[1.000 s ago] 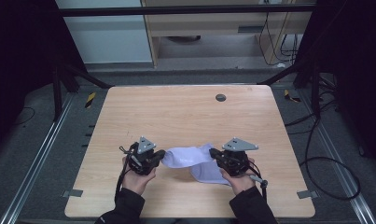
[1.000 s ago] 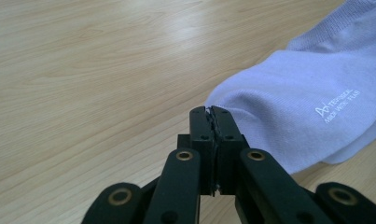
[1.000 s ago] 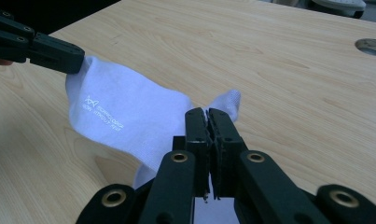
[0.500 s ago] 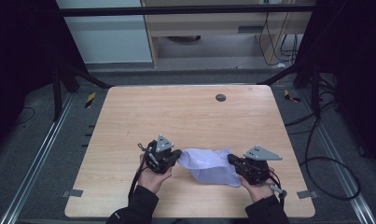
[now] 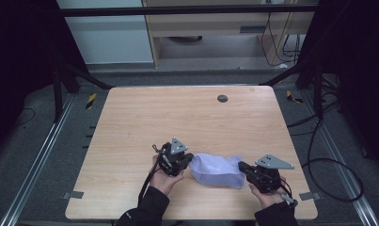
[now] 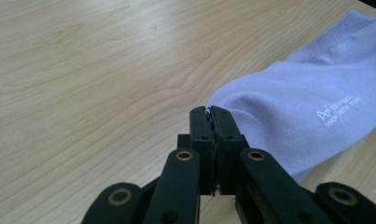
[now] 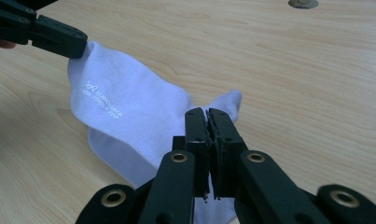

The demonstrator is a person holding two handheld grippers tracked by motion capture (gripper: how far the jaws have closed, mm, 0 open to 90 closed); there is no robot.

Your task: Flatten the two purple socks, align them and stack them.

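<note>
Now | left claw (image 5: 191, 159) clamped on sock (image 5: 215, 170) (pale lilac) | right claw (image 5: 241, 166) clamped on sock

Small white print on sock (image 6: 311, 107), illegible.

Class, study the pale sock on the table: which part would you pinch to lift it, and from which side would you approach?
Pinch a thin edge at one end of the sock, coming in low from the side along the table. It lies flat and limp, so ends give most purchase; each hand-held gripper, left and right, is shut on one.
</note>
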